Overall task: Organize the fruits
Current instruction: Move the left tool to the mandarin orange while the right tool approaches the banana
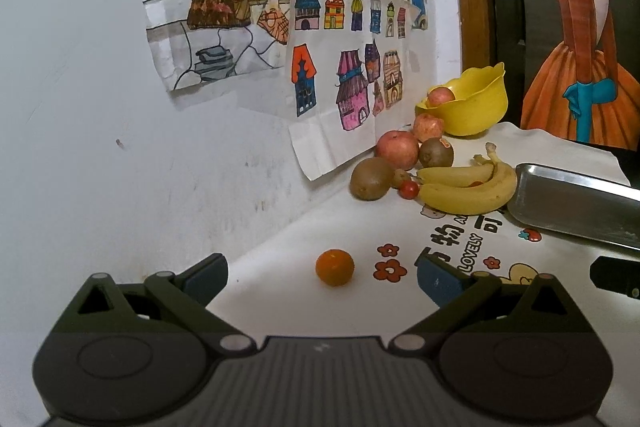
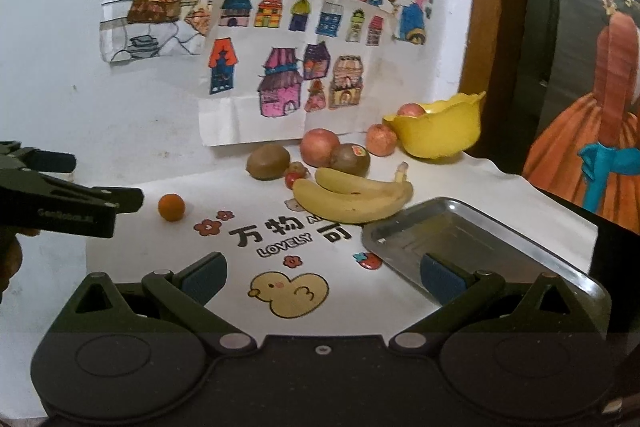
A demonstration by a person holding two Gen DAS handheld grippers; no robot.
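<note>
Orange fruit: small orange (image 1: 335, 267) sits alone on the white cloth (image 1: 360, 307), near the wall, well apart from the fruit pile.
Left gripper (image 1: 322, 277): jaws wide, nothing held; orange lies just ahead, between the two pads, not touching either.
Right gripper (image 2: 323, 277): jaws wide, nothing held; hovers over the duck print (image 2: 289, 293), right pad above the near corner of the tray.
Tray: steel tray (image 2: 476, 251) lies flat on the right side of the cloth, nothing in it; its far-left corner is just beside the bananas.
Fruit pile: two bananas (image 2: 352, 197), two kiwis (image 2: 268, 161) (image 2: 351, 159), a big apple (image 2: 319, 147), a smaller apple (image 2: 381, 140) and some small red fruits (image 2: 295, 175), packed close against the wall.
Bowl: yellow bowl (image 2: 438, 131) at the back corner, one apple (image 2: 411, 110) inside.
Open room: bare cloth between orange and pile, and across the printed middle up to the tray's left edge.
Edges: wall bounds the tabletop on the far side; cloth ends short of the tabletop's right edge beyond the tray.
Left gripper seen from right: comes in from the left, tips close to the orange.
</note>
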